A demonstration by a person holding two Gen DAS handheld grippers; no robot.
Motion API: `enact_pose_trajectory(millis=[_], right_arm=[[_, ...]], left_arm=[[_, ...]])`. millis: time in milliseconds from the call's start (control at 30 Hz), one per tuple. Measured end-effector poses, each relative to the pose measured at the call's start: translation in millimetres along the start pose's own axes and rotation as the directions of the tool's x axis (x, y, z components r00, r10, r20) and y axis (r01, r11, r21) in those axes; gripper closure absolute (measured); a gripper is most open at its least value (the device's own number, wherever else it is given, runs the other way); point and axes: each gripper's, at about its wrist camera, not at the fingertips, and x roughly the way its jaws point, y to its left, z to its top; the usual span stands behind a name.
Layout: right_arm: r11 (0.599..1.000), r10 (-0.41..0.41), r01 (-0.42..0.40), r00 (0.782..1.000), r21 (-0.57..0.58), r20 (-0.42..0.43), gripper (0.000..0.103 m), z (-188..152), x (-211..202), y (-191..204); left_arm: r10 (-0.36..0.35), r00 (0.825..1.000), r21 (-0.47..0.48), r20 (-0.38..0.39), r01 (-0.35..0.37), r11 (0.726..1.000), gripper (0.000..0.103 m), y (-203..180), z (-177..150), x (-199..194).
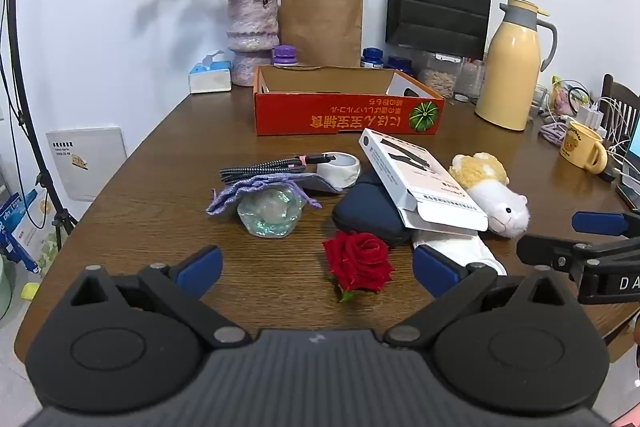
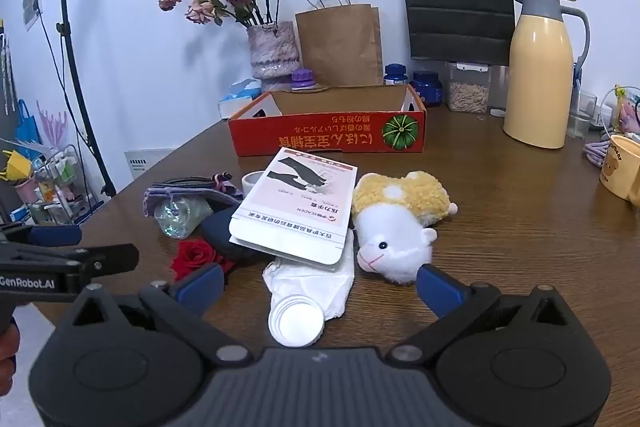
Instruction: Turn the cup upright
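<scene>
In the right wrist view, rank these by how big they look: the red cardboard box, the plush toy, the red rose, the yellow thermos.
1. red cardboard box
2. yellow thermos
3. plush toy, nearer the camera, so its rank against the thermos is unsure
4. red rose, partly hidden

The cup, white and wrapped in crumpled white paper, lies on its side on the desk, its round end facing the camera.

Plush toy right of flat box
</scene>
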Motion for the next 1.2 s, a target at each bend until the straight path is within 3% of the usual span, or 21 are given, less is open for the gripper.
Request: enact_pose_trajectory(millis=[1200], right_arm=[[1.000,-0.008,0.007,1.000,-0.007,-0.007,0.000,0.9,-0.1,-0.5]], left_arm=[[0.021,1.000,0.003,-0.002,-0.021,1.000,0.000,5.8,3.5,-6.4]])
